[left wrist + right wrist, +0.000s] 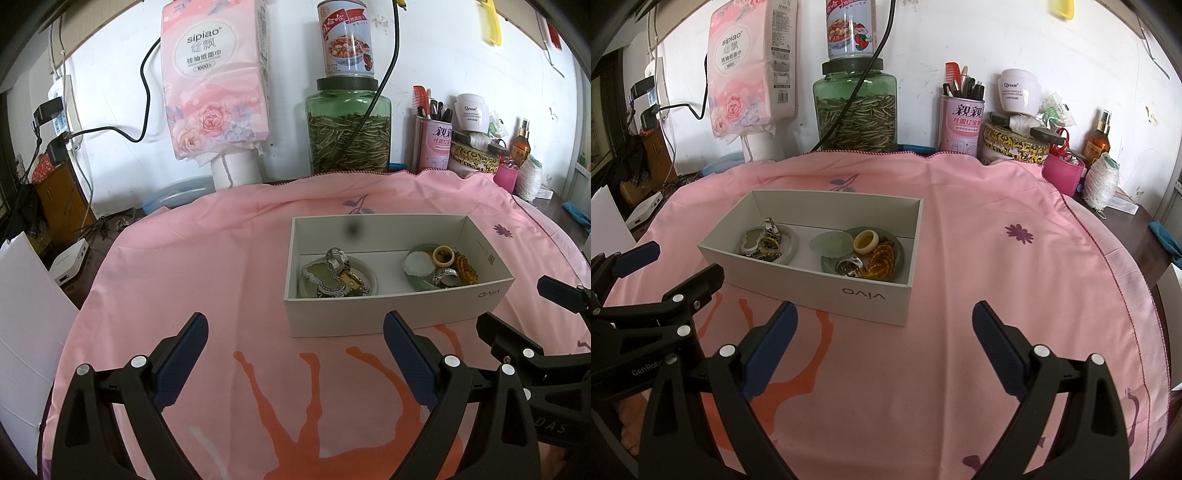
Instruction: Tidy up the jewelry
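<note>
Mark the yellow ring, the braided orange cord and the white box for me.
yellow ring (868, 242), right wrist view, on its band.
braided orange cord (881, 261), right wrist view, mid-coil.
white box (812, 282), right wrist view, front wall.

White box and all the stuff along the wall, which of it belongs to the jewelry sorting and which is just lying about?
Belongs to the job:
white box
yellow ring
amber bead bracelet
silver ring
gourd pendant

Just lying about:
seed jar
tissue pack
cream jar
comb

Legible markings on the items shown.
"vivo" on the white box (864, 295) front; "sipiao" and "1000" on the pink tissue pack (210, 66); "Qrun" on the white cream jar (1019, 92); "GenRobo…" on the left hand-held gripper (679, 291).
</note>
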Demonstrator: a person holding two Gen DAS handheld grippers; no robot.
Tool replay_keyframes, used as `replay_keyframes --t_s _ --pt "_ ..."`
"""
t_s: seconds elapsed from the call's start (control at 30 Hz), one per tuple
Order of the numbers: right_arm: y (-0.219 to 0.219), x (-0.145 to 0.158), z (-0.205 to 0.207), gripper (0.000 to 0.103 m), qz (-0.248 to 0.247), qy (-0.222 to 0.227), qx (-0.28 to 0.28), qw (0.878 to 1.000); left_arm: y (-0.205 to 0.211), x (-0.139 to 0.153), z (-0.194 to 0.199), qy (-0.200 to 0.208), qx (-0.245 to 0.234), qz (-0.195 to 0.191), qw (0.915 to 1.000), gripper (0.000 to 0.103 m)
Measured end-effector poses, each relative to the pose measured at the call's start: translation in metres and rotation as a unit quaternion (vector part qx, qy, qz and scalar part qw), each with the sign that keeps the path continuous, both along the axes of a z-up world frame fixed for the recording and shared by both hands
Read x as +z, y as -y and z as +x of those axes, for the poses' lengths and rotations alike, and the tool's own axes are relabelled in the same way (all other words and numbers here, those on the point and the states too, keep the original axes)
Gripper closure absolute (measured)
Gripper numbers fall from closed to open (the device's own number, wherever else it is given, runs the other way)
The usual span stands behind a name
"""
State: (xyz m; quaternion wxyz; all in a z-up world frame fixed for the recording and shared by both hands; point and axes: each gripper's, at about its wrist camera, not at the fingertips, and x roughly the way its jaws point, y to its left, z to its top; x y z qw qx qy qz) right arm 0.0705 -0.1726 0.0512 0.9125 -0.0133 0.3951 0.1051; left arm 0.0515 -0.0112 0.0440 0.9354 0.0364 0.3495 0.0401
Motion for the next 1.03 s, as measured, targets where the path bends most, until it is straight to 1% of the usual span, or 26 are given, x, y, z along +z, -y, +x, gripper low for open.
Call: replay_keyframes --t_s 0.77,1.03 --pt "0.0001 -0.0008 0.0001 0.012 -0.001 0.000 0.000 1.000 -0.0009 -0.0010 -0.0003 -0.001 0.000 0.000 1.0000 0.009" --pt "0.0045 -0.0023 0.0017 0.012 0.011 -0.005 -0.002 1.000 -0.0023 -0.0024 -0.0026 0.001 0.005 0.003 1.0000 0.009"
